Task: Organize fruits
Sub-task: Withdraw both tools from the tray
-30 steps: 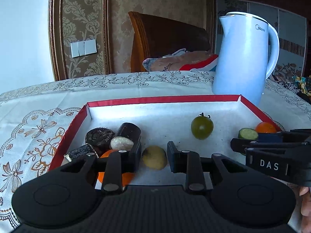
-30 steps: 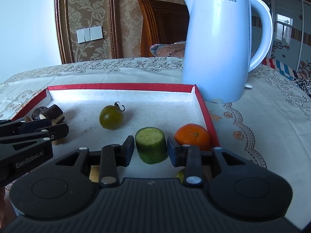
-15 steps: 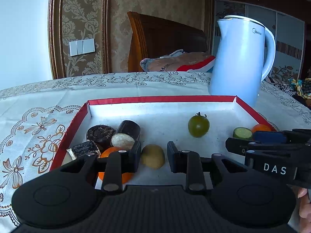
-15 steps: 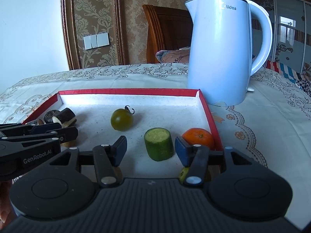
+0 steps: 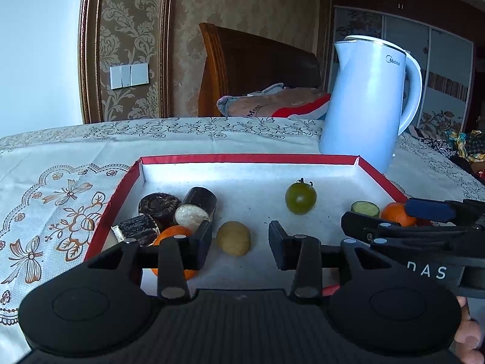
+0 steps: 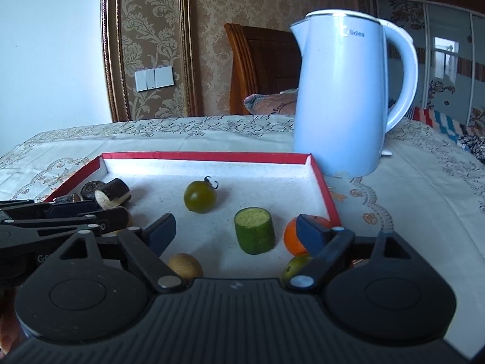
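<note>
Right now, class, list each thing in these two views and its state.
Left hand-held gripper: open, empty.
Right hand-held gripper: open wide, empty.
Cucumber piece: upright, cut end up.
Green tomato: whole, stem on.
Kettle: upright, outside tray.
Tray: flat on table.

- A tray [image 6: 326, 197] lies on the table [image 6: 409, 200], with a kettle [image 6: 342, 103] behind its far right corner.
- In the tray, a tomato [image 6: 200, 196] sits mid-floor, and a cucumber piece [image 6: 254, 230] sits nearer, with a tangerine [image 6: 291, 239] to its right.
- Eggplant pieces [image 5: 178, 209] cluster at the left wall.
</note>
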`<state>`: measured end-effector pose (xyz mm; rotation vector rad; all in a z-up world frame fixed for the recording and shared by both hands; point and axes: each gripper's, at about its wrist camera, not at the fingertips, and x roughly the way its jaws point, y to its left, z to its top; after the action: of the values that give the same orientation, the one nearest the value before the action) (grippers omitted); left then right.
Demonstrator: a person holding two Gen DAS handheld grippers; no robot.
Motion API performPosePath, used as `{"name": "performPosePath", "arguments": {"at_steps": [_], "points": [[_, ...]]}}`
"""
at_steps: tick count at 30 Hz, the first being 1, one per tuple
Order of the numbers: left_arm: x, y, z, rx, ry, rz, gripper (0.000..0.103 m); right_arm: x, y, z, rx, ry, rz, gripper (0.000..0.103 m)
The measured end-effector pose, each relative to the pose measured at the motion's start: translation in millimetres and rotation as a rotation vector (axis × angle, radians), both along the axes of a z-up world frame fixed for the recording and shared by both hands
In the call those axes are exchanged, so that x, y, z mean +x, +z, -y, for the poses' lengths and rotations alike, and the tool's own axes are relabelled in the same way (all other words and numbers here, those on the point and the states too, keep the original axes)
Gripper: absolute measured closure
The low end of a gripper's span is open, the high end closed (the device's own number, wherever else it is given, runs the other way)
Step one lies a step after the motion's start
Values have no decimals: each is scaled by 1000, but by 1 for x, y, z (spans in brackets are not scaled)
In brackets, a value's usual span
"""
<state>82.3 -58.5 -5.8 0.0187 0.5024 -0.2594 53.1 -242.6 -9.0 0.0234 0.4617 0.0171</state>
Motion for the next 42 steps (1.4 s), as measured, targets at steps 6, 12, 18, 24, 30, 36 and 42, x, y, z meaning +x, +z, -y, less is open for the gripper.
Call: {"name": "performPosePath", "arguments": {"at_steps": [6, 12, 18, 24, 30, 36, 42], "points": [[-4, 0, 1, 9, -4, 10, 58, 0, 1, 5, 17, -13, 0, 15], [-8, 2, -1, 2, -1, 16, 56, -2, 1, 6, 19, -21, 6, 11], [-9, 1, 1, 17, 0, 22, 55, -2, -1, 8, 20, -26, -2, 8], [-10, 1, 2, 23, 4, 24, 55, -7, -2, 10, 32, -33, 0, 5], [-17, 2, 2, 31, 9, 39, 46, -9, -3, 12, 42, -51, -16, 4], [-30, 4, -1, 39, 46, 50, 34, -23, -3, 15, 76, -51, -17, 2], [-43, 7, -13, 2, 61, 29, 30, -40, -3, 8, 58, -21, 5, 0]]}}
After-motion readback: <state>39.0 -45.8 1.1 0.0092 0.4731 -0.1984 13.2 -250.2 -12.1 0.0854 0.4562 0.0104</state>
